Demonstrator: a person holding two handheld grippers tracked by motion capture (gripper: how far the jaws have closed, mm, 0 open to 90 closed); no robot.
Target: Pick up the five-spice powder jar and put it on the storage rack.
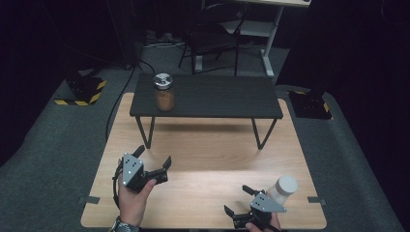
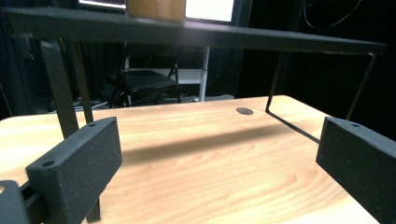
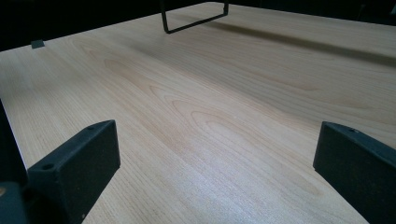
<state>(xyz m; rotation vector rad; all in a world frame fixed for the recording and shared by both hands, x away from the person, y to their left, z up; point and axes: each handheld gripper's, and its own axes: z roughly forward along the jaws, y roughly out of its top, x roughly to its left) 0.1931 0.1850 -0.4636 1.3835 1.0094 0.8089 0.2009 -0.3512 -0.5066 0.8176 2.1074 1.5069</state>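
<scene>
Both my hand-held grippers are sitting low over the near part of the light wooden surface (image 1: 212, 159) right now. My left hand-held gripper (image 1: 153, 157) is by the near left corner, jaws wide apart with nothing between them, pointing toward the small black metal-legged shelf (image 1: 208, 96) that stands across the far half of the surface. In the left gripper view I'm looking under that shelf's top past its thin legs.

My right hand-held gripper (image 1: 238, 199) is near the near right corner, jaws also spread wide and empty, just bare wood grain between them in its own view. The frosted plastic jar with a white lid (image 1: 283, 189) stands just beside it, close to the near right corner. A glass jar of brown powder with a silver lid (image 1: 164, 92) stands on the shelf's left end, well apart from both.
</scene>
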